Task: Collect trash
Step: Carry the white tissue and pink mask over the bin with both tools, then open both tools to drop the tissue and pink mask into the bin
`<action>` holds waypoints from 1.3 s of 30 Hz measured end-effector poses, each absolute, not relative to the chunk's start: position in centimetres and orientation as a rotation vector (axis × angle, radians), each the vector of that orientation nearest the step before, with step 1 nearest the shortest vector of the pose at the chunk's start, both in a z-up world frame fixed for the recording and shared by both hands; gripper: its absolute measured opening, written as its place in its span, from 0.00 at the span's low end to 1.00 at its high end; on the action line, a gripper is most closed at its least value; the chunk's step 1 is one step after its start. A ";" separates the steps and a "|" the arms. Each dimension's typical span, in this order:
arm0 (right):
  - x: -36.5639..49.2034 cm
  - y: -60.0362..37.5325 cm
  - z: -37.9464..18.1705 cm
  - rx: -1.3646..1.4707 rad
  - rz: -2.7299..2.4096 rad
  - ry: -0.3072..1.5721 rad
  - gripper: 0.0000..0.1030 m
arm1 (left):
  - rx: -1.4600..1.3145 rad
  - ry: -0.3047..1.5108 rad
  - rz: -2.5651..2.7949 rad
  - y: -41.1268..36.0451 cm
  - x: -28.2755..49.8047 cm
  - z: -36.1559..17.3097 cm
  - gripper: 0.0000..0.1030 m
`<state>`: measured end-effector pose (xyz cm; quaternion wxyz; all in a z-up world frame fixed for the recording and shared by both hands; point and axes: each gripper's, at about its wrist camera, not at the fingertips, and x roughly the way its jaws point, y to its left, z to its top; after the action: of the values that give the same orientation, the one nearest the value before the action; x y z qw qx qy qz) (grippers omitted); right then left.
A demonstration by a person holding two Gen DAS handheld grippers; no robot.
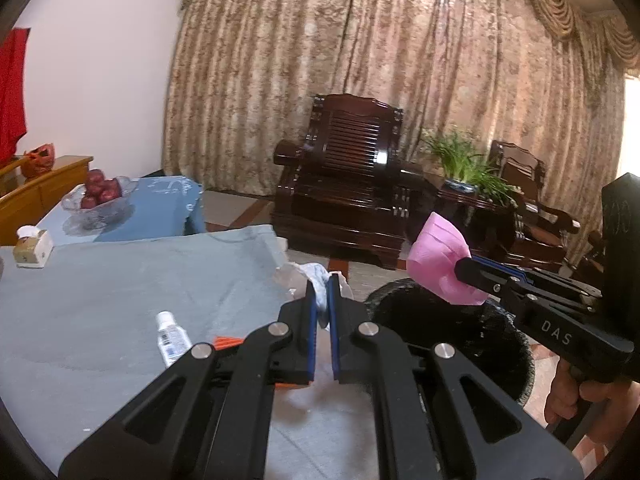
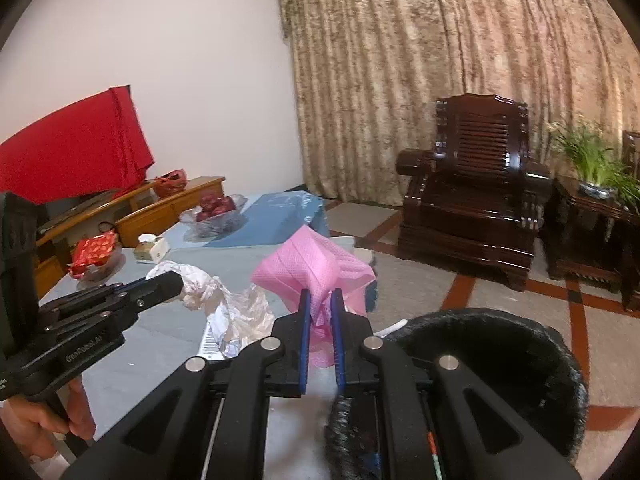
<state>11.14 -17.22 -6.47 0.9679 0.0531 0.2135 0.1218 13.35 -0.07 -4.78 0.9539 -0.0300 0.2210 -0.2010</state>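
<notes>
The left gripper [image 1: 322, 300] pinches crumpled plastic wrap [image 2: 224, 300] tight. The right gripper [image 2: 320, 304] pinches a pink mask [image 2: 316, 268] tight. A black bin [image 2: 500, 360] sits just below and right of it.

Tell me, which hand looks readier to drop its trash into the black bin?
Right, probably. Its pink mask already hangs at the bin rim, while the left's crumpled plastic sits over the table.

Bin [image 2: 500, 360] mouth open, unobstructed; armchair [image 2: 472, 200] well beyond.
</notes>
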 end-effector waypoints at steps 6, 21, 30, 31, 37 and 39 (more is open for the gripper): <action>10.2 -20.0 -6.7 0.118 0.185 0.432 0.10 | -0.045 0.447 -0.464 -2.8 13.5 -4.7 0.05; 8.3 -27.9 -9.5 0.149 -0.009 0.486 0.10 | 0.023 0.500 -0.628 -11.9 14.4 -7.4 0.05; 7.8 -31.1 -12.1 0.170 -0.082 0.543 0.10 | 0.050 0.556 -0.673 -15.4 15.6 -10.1 0.05; 7.8 -31.4 -12.3 0.172 -0.085 0.549 0.11 | 0.054 0.561 -0.678 -15.7 15.7 -10.4 0.05; 8.0 -32.7 -14.0 0.184 -0.118 0.590 0.18 | 0.057 0.609 -0.709 -16.6 16.1 -11.8 0.11; 7.9 -33.3 -14.6 0.191 -0.123 0.605 0.24 | 0.062 0.625 -0.706 -16.7 16.4 -12.1 0.22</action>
<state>7.90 -33.33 -14.59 0.9482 0.0939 0.2974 -0.0603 16.41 -16.74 -12.12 0.8904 0.0298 0.3011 -0.3401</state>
